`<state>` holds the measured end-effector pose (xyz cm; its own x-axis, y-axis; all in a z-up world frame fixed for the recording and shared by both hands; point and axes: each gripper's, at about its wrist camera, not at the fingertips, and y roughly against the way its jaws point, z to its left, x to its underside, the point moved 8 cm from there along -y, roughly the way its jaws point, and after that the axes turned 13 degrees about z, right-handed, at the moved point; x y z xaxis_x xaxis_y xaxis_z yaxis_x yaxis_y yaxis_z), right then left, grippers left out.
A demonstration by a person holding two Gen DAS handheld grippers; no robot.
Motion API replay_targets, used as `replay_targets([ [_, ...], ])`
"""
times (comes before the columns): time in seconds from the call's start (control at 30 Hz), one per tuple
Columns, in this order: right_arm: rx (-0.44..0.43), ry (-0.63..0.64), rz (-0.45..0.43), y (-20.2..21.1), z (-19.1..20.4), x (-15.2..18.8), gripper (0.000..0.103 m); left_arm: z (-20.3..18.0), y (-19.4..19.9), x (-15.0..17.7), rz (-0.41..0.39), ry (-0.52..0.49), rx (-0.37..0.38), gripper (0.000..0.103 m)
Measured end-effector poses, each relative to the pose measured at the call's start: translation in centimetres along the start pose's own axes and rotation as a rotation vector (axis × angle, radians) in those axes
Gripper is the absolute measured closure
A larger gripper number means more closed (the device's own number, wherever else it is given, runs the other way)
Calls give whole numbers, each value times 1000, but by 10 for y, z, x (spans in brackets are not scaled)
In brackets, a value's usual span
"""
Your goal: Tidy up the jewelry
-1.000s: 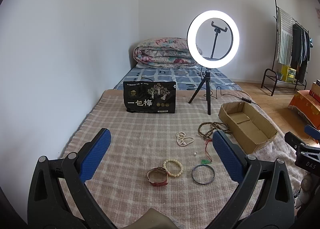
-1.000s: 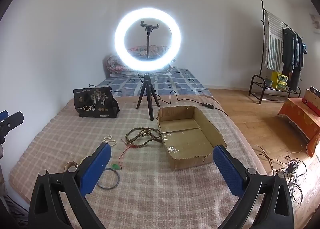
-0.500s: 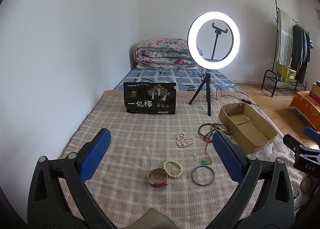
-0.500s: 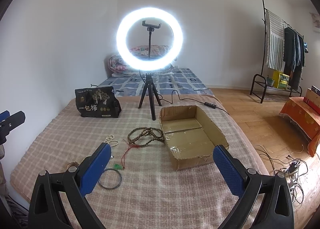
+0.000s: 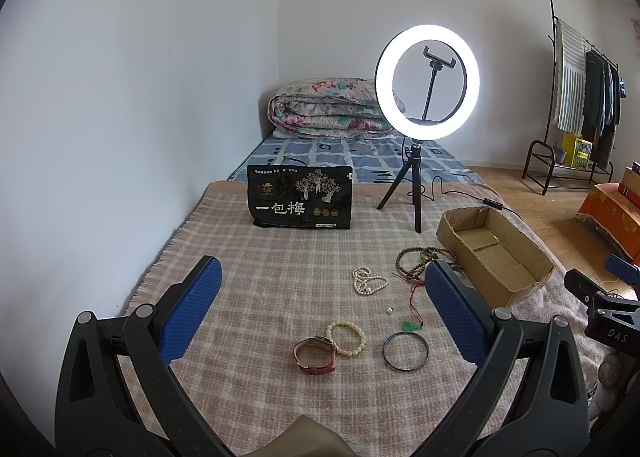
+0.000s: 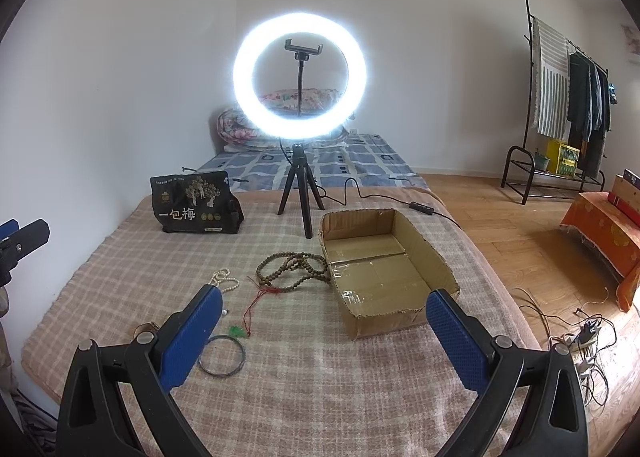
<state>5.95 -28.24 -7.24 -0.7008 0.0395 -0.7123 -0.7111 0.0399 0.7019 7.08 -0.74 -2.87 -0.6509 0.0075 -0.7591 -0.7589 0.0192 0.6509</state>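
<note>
My left claw (image 5: 323,311) hangs above the blanket (image 5: 248,257) with its blue pads spread wide, gripping nothing. My right claw (image 6: 324,335) is likewise spread apart and empty. In the left view the watch (image 5: 315,355) touches the cream bracelet (image 5: 347,338) near 6 o'clock; the bangle (image 5: 405,350) lies just beside them toward 5. The pearls (image 5: 367,280) sit near centre, the brown beads (image 5: 416,259) at 3 o'clock against the box (image 5: 496,253). A green pendant (image 5: 411,325) on a red cord lies just beyond the bangle.
</note>
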Motion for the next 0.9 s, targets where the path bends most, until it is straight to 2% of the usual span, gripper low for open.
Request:
replay_targets([
  [0.9, -9, -9, 20, -4, 5, -1, 0, 0, 0, 2, 0, 2, 0, 0],
])
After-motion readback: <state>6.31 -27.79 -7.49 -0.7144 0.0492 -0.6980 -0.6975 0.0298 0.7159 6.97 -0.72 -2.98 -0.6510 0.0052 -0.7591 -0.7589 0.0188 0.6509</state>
